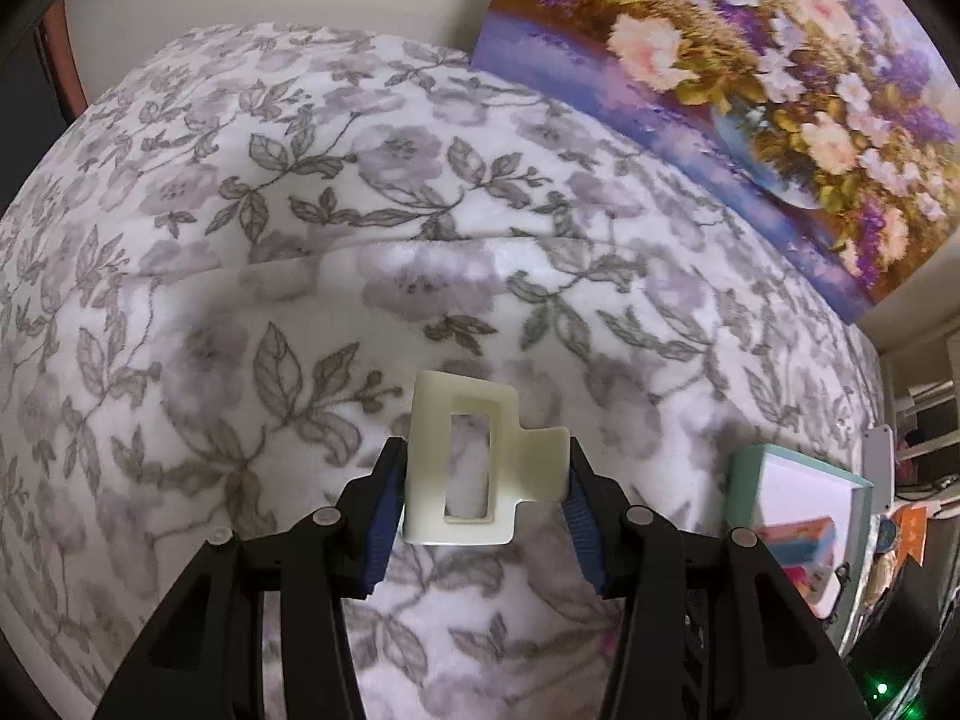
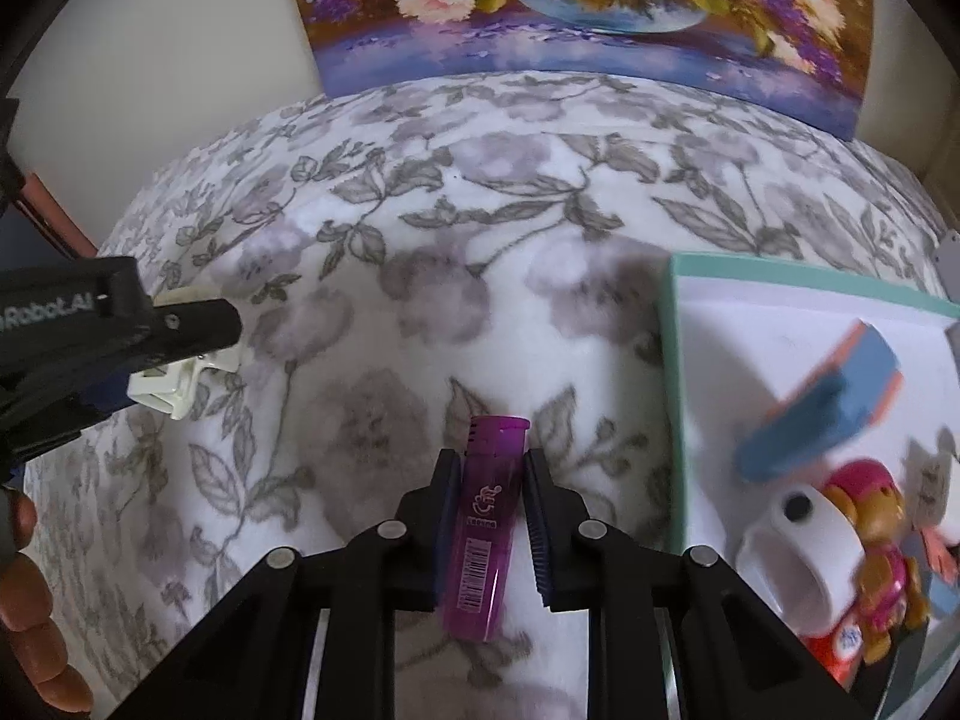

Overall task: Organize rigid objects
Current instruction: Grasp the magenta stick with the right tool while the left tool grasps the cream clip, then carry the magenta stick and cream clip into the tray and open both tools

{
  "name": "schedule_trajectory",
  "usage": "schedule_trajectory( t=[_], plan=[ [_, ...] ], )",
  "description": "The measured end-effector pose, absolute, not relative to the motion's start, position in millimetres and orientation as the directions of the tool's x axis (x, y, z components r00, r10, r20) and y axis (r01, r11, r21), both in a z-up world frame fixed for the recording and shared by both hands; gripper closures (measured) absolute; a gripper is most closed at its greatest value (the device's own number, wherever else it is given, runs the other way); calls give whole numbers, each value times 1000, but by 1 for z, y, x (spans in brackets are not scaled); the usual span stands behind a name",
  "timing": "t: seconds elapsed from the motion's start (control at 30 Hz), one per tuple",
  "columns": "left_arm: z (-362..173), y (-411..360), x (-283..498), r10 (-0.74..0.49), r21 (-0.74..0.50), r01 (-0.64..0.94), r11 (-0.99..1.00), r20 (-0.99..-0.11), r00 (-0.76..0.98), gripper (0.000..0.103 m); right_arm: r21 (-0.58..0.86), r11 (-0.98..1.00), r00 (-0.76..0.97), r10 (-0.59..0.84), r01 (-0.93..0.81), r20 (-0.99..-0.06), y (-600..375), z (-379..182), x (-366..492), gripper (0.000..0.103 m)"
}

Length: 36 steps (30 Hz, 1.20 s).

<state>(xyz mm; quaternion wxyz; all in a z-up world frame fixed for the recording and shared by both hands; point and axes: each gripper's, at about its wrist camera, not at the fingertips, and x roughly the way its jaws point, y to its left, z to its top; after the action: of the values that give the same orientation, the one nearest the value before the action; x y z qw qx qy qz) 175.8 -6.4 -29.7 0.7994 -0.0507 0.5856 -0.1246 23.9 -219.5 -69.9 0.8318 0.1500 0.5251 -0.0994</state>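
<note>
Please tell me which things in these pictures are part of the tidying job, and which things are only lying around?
Part of the job:
- cream hair clip, gripped in the left gripper
- purple lighter, gripped in the right gripper
- teal-rimmed box, already holding a toy figure and a blue piece

Only lying about:
- floral blanket
- flower painting

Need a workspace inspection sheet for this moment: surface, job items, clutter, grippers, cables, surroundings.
Surface: floral blanket, soft, creased.
Job's things: cream hair clip and purple lighter, both gripped; teal-rimmed box to the right holds a blue block, a white ring and a toy figure.
Clutter: nothing seen loose on the blanket.
Grippers: left gripper shut on the clip; right gripper shut on the lighter.
Cables: nothing seen.
Surroundings: flower painting against a pale wall.
</note>
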Motion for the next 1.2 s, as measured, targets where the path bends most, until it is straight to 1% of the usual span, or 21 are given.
schedule_trajectory(
  t=[0.27, 0.53, 0.93, 1.2],
  plan=[
    [4, -13, 140, -242, -185, 188, 965, -905, 350, 52, 182, 926, 479, 1, 332, -878, -224, -38, -3, 82],
    [29, -10, 111, -226, -167, 172, 971, -876, 427, 52, 224, 915, 544, 6, 335, -839, -229, -6, -34, 83],
    [36, -21, 68, -225, -144, 207, 968, -866, 447, 52, 265, 892, 623, -23, 366, -782, -244, 34, -77, 83],
    [37, -55, 38, -243, -108, 309, 945, -866, 437, 52, 273, 846, 616, -80, 457, -783, -277, 39, -108, 83]
  ],
)
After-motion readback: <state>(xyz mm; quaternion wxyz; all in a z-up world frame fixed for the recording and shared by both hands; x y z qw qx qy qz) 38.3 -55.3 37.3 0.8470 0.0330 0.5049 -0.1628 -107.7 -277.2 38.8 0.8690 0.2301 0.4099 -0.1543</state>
